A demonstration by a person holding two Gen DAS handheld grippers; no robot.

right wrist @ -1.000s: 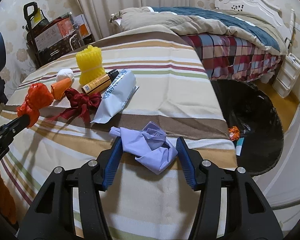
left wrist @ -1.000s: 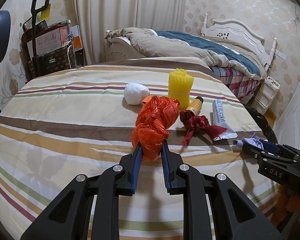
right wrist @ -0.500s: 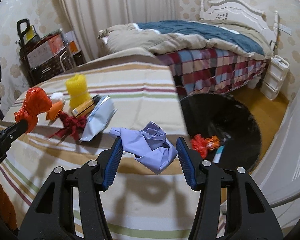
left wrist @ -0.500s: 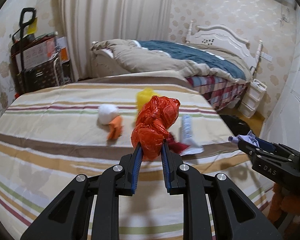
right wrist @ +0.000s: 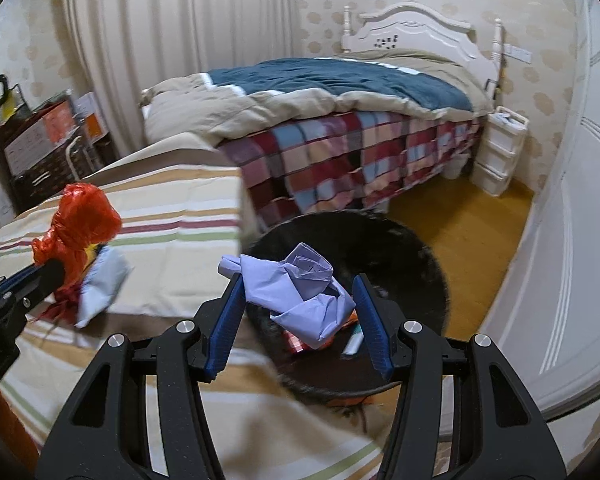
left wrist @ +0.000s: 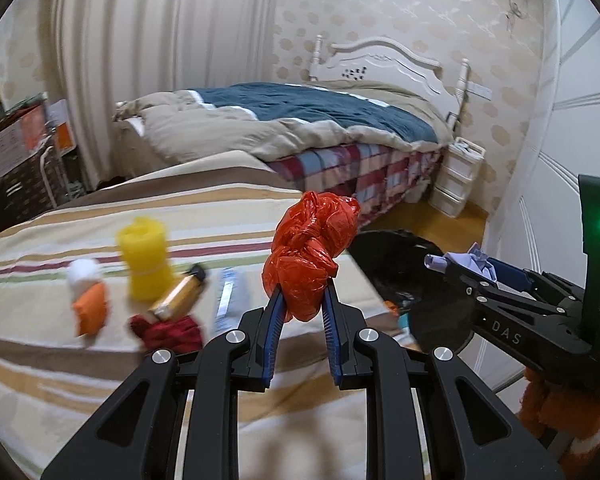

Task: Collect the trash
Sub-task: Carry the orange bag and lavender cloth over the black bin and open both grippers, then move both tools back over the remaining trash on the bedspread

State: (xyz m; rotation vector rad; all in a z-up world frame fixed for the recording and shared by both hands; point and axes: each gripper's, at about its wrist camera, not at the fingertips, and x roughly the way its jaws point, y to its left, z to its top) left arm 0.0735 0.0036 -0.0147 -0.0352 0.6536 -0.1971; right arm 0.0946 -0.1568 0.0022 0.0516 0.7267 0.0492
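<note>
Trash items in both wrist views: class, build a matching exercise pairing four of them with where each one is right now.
Things:
1. orange plastic bag
2. crumpled lilac paper
3. yellow foam net
4. black bin

Places:
A. on the floor beside the striped table
B. between the right gripper's fingers
C. clamped in the left gripper
D. standing on the striped tablecloth

Pairs: 1-C, 2-B, 3-D, 4-A
</note>
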